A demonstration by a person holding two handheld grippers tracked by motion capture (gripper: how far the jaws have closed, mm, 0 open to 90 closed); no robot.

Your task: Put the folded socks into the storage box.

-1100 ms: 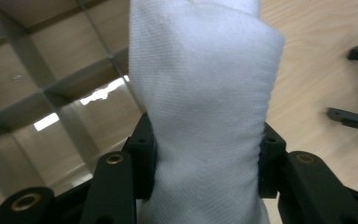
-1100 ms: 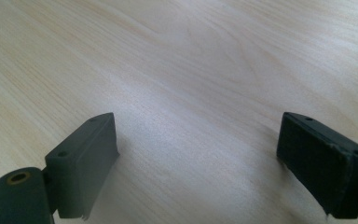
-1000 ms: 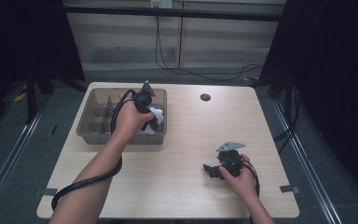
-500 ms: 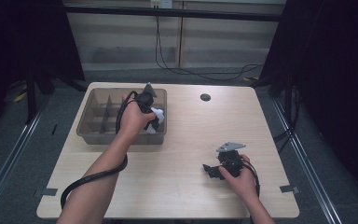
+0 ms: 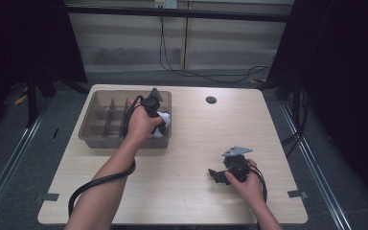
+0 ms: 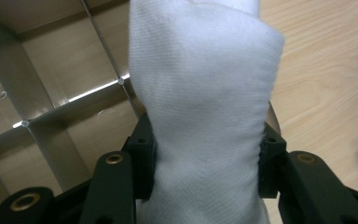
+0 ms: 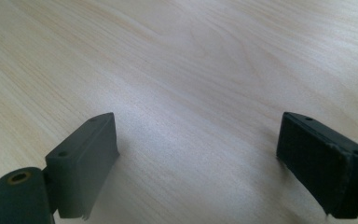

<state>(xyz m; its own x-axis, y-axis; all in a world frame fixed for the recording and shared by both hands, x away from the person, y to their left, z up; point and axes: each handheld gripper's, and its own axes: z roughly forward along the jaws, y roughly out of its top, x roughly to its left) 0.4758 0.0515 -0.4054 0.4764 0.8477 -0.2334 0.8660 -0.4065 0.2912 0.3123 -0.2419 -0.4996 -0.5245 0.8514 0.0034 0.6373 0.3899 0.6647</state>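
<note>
Wooden table (image 5: 182, 143), divider tray (image 5: 98, 125) at 10 o'clock: left gripper (image 6: 205, 154) pinches soft, light white sock (image 6: 200, 107) mid-bundle; right gripper (image 7: 196, 158) wide, empty.

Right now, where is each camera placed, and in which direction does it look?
High view: above the person's side, looking forward and down at the table; both forearms, left gripper, right gripper.
Left gripper view: on that gripper, looking along jaws clamped on white cloth over the divided tray.
Right gripper view: looking along open jaws at bare tabletop.
Shared: cloth, tray, tabletop.
</note>
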